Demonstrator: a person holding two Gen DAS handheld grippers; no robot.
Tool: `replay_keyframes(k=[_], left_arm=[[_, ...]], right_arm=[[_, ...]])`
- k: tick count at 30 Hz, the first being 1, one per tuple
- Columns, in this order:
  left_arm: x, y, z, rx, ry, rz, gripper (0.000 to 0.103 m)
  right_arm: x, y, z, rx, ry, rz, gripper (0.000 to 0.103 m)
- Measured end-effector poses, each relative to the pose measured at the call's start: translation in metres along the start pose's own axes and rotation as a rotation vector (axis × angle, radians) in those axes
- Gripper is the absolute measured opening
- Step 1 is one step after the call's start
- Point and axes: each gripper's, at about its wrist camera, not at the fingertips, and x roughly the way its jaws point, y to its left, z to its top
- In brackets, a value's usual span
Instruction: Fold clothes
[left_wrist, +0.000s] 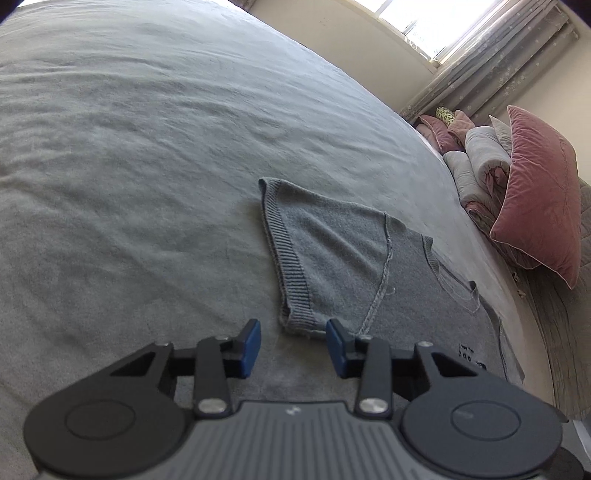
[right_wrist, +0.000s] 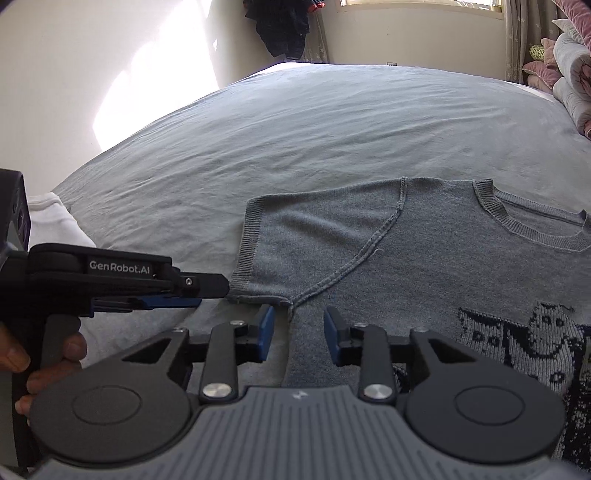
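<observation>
From my seat, the left gripper (left_wrist: 293, 347) has its fingers apart and holds nothing, hovering just short of the near corner of the sleeve (left_wrist: 325, 254) cuff, which sits between and just beyond the fingertips; in the right view I see this tool side-on at the cuff's lower edge, gripped by a hand (right_wrist: 44, 354), though from that angle I cannot judge its gap. The sweater (right_wrist: 424, 251) lies flat on the bed (right_wrist: 295, 122), grey knit with seams showing, short sleeve spread out to the left, neckline up and to the right, a dark pattern lower right. The right gripper (right_wrist: 299, 336) also has its fingers apart and empty, straddling the seam where sleeve meets body, low over the cloth; whether the tips touch it I cannot tell. I read this as the sleeve step: both tools are lined up on the sleeve's near edge as if to take it, but the same pose would fit fingers that have just let the cloth go after smoothing it flat. If it is a take, the call is to close on the ribbed cuff and the armpit seam together, pinching only the sleeve and not the bed cover under it, since the greys are close and the knit is soft and will sag when lifted
</observation>
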Motion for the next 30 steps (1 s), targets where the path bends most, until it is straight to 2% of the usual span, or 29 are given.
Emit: replay_keyframes(k=[3, 7, 10, 12, 17, 21, 24, 25, 26, 28, 30], left_arm=[[0.003, -0.004, -0.002, 0.016, 0.017, -0.015, 0.039], [0.008, -0.007, -0.005, 0.007, 0.064, -0.092, 0.037], [0.015, -0.007, -0.008, -0.022, 0.089, -0.143, 0.036], [0.020, -0.007, -0.009, -0.040, 0.099, -0.162, 0.036], [0.034, -0.008, -0.014, -0.084, 0.122, -0.207, 0.033], [0.043, -0.010, -0.015, -0.108, 0.106, -0.232, 0.033], [0.048, -0.014, -0.017, -0.108, 0.090, -0.238, 0.033], [0.049, -0.015, -0.017, -0.107, 0.087, -0.237, 0.029], [0.052, -0.015, -0.017, -0.106, 0.087, -0.225, 0.019], [0.056, -0.014, -0.017, -0.109, 0.088, -0.211, 0.007], [0.058, -0.014, -0.016, -0.111, 0.090, -0.204, 0.007]], right_arm=[[0.005, 0.007, -0.010, -0.035, 0.033, -0.015, 0.029], [0.011, 0.015, -0.022, -0.079, 0.075, -0.036, 0.028], [0.017, 0.008, -0.029, -0.076, 0.071, -0.055, 0.010], [0.015, -0.005, -0.029, 0.008, 0.059, -0.009, 0.008], [0.016, -0.067, -0.039, 0.412, 0.043, 0.218, 0.006], [0.030, -0.099, -0.053, 0.647, 0.059, 0.364, 0.006], [0.038, -0.111, -0.060, 0.754, 0.067, 0.438, 0.006], [0.040, -0.114, -0.062, 0.777, 0.068, 0.455, 0.005], [0.041, -0.115, -0.062, 0.786, 0.068, 0.465, 0.005], [0.043, -0.114, -0.062, 0.792, 0.071, 0.476, 0.005], [0.045, -0.113, -0.060, 0.786, 0.076, 0.476, 0.006]])
